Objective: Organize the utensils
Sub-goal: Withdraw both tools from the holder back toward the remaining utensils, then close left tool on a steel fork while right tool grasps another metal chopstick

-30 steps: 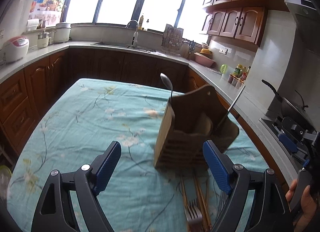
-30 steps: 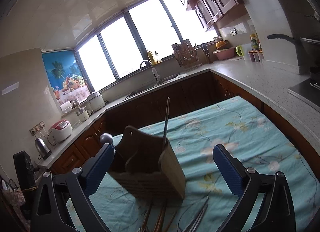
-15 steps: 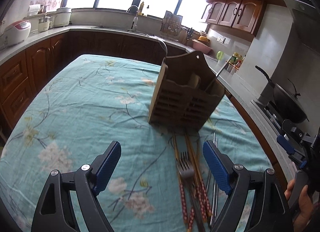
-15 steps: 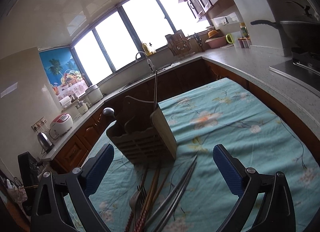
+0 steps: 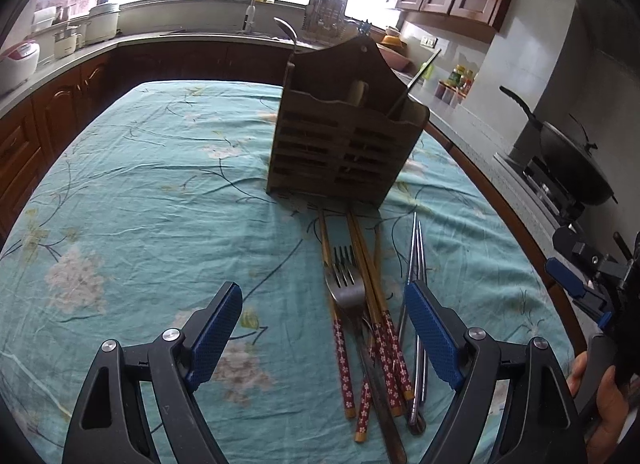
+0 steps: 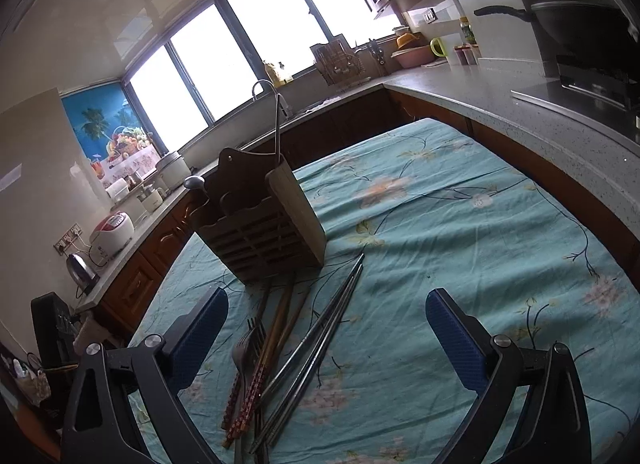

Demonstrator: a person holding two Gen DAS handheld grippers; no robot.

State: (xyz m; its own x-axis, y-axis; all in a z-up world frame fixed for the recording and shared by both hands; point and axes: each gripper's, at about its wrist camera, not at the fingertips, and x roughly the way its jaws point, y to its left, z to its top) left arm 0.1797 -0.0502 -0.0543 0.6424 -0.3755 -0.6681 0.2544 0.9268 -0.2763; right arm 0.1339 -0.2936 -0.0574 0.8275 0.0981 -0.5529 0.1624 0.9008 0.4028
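While both grippers stood spread and empty, left gripper (image 5: 323, 330) hovered over the fork (image 5: 346, 290) and chopsticks (image 5: 382, 328); right gripper (image 6: 326, 334) hung beside them, before the wooden holder (image 6: 260, 232) on the tablecloth (image 5: 160, 192).

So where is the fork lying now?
In the left wrist view the fork lies on the tablecloth, atop the wooden chopsticks, tines toward the wooden utensil holder.

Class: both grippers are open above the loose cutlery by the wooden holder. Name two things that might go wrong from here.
1. The fork lies on crossed chopsticks, so the left gripper may well pinch several pieces or scatter the pile.
2. The holder stands unanchored on wrinkled cloth with tall utensils inside; a nudge might tip it.
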